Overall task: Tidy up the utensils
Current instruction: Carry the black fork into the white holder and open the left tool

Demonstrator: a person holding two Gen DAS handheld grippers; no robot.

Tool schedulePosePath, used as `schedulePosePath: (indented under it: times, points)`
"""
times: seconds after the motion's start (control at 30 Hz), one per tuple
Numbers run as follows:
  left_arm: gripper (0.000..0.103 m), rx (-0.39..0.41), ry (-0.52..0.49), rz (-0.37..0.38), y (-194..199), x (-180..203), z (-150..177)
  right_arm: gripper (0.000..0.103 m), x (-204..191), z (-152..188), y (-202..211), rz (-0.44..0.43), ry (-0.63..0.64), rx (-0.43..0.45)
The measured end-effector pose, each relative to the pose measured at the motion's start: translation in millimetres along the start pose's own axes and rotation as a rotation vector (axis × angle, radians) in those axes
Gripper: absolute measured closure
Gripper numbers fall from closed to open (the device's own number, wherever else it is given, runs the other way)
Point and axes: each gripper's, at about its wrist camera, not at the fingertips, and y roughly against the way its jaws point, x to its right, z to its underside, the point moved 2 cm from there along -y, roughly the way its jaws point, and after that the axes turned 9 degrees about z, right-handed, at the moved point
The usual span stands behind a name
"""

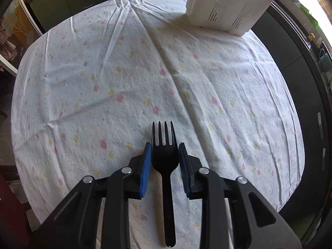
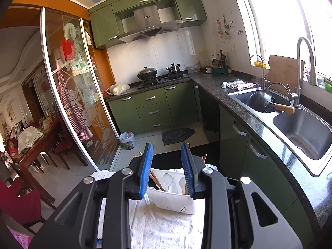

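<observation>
Fork (image 1: 165, 159), black plastic, lies flat on the table (image 1: 83, 83), which is covered by a white cloth with small pink and yellow flowers. Its tines point away from the camera and its handle runs back toward the bottom of the left wrist view. The left claw (image 1: 165, 151) sits low over it, jaws open, one blue pad (image 1: 146, 168) on each side of the fork's head. The pads are close to the fork, with a narrow gap on each side; whether either pad touches it I cannot tell. Nothing is gripped.

At the far right edge of the table stands a white slotted caddy (image 1: 226, 4).

The right claw (image 2: 167, 151) is raised above the table, jaws open and holding nothing. Between and below its pads the same caddy (image 2: 172, 201) shows, with wooden chopsticks (image 2: 156, 181) and a clear spoon (image 2: 168, 179) standing in it, and more chopstick ends poking up behind the claw.

Beyond it are green cabinets (image 2: 153, 112), a stove (image 2: 164, 78) with two pots, and a double sink (image 2: 298, 132) with a dark pan in the left basin.
</observation>
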Motion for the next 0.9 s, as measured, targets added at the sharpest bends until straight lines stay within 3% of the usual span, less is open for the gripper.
schedulePosePath:
  times: [0.13,0.23,0.43,0.53,0.63,0.7,0.9]
  points:
    - [0.078,0.081,-0.029,0.013,42.5,18.9,-1.9,0.071,13.1,0.9,34.7,-0.003,-0.01,0.038]
    - [0.078,0.222,-0.073,0.03,96.3,43.0,-16.8,0.07,26.7,5.2,53.7,-0.003,-0.023,0.049]
    - [0.078,0.662,-0.167,0.091,206.6,92.0,-79.3,0.07,51.6,21.4,77.0,0.013,-0.038,0.057]
    - [0.077,0.903,-0.228,0.111,240.7,117.5,-105.4,0.07,64.0,31.0,84.2,0.011,-0.05,0.055]
    - [0.077,1.104,-0.306,0.116,247.2,138.5,-129.3,0.07,76.6,42.8,93.0,-0.004,-0.065,0.052]
    - [0.077,1.182,-0.343,0.125,236.8,150.1,-146.4,0.07,84.2,50.0,97.0,-0.011,-0.073,0.053]
    - [0.077,1.21,-0.343,0.069,177.0,151.1,-192.0,0.07,110.6,73.8,108.1,-0.026,-0.103,0.045]
